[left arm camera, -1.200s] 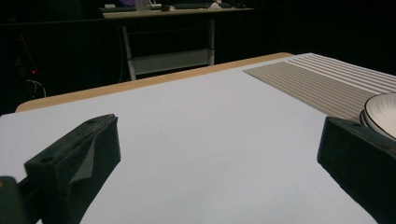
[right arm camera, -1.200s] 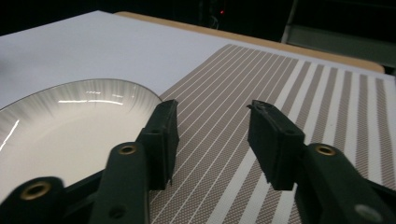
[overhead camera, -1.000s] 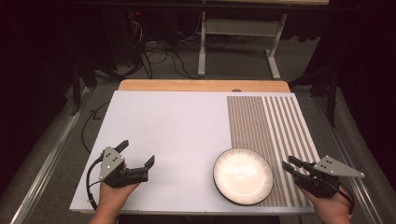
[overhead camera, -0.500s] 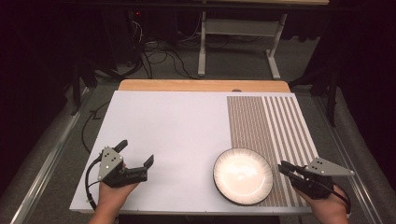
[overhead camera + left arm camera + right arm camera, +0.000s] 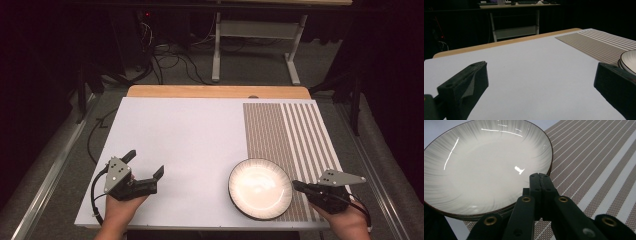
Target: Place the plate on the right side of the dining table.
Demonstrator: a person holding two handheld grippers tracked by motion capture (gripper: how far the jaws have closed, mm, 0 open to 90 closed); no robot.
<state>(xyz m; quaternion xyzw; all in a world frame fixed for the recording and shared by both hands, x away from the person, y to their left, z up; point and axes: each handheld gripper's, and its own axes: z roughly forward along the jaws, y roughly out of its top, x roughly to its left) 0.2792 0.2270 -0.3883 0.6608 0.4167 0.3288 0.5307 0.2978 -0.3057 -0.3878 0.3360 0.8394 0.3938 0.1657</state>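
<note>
A round white plate (image 5: 260, 187) with a dark rim lies near the front edge, half on the striped placemat (image 5: 285, 130). My right gripper (image 5: 296, 185) sits just right of the plate, tips at its rim. In the right gripper view its jaws (image 5: 539, 176) are pressed together over the edge of the plate (image 5: 484, 162); they have just been closing, with nothing between them. My left gripper (image 5: 145, 163) rests at the front left on the white surface (image 5: 185, 135). It stands wide open and empty (image 5: 541, 67), with the plate (image 5: 630, 60) off to its right.
The brown-and-white striped placemat (image 5: 599, 165) covers the right part of the white surface. A wooden table edge (image 5: 215, 91) runs along the back. Beyond it are a metal desk frame (image 5: 250, 35) and cables on a dark floor.
The right gripper's jaws have gone from spread apart to pressed together, and the gripper has shifted slightly left toward the plate's rim. The left gripper and the plate have stayed put.
</note>
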